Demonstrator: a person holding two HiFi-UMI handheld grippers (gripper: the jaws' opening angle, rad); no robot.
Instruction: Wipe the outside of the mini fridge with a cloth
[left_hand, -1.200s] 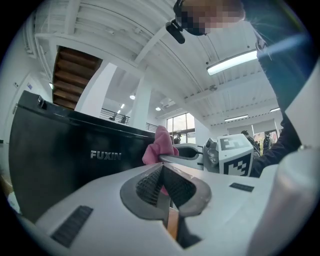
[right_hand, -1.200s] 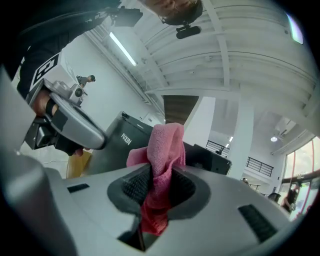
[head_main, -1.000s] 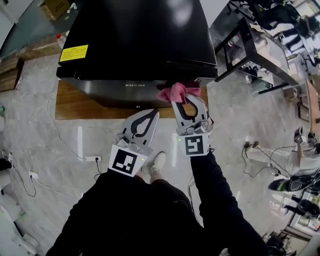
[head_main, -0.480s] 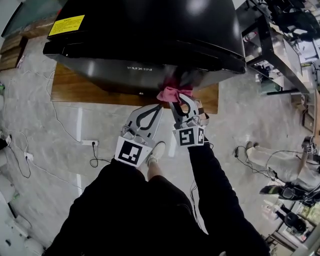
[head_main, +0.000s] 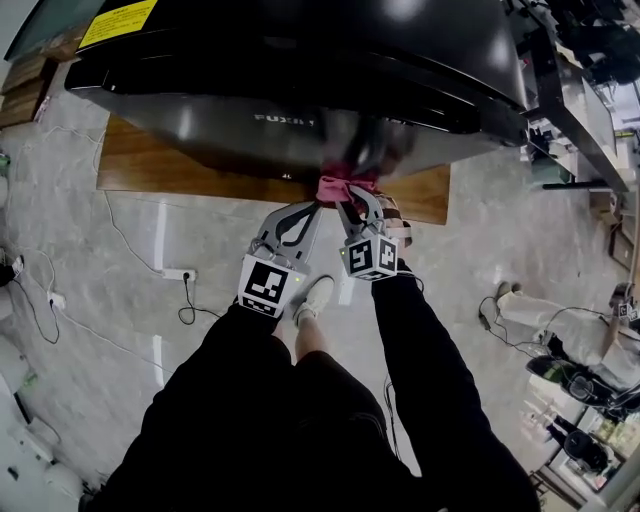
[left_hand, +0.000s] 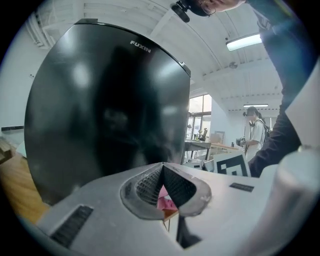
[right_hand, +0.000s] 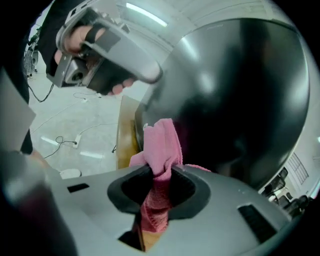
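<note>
Black and glossy, the mini fridge (head_main: 300, 60) on its wooden board (head_main: 180, 172) looms nearer than a second ago, and the pink cloth (head_main: 345, 186) has slid down the door front to its lower edge. The right gripper (head_main: 350, 200) stays clamped on the bunched cloth against the door, with the left gripper (head_main: 316, 207) just beside it, jaws shut on nothing. One downward stroke looks nearly done, with most faces probably still unwiped.

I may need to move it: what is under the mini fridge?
A wooden board on the floor shows under the fridge. The fridge hides the board's middle and any feet.
</note>
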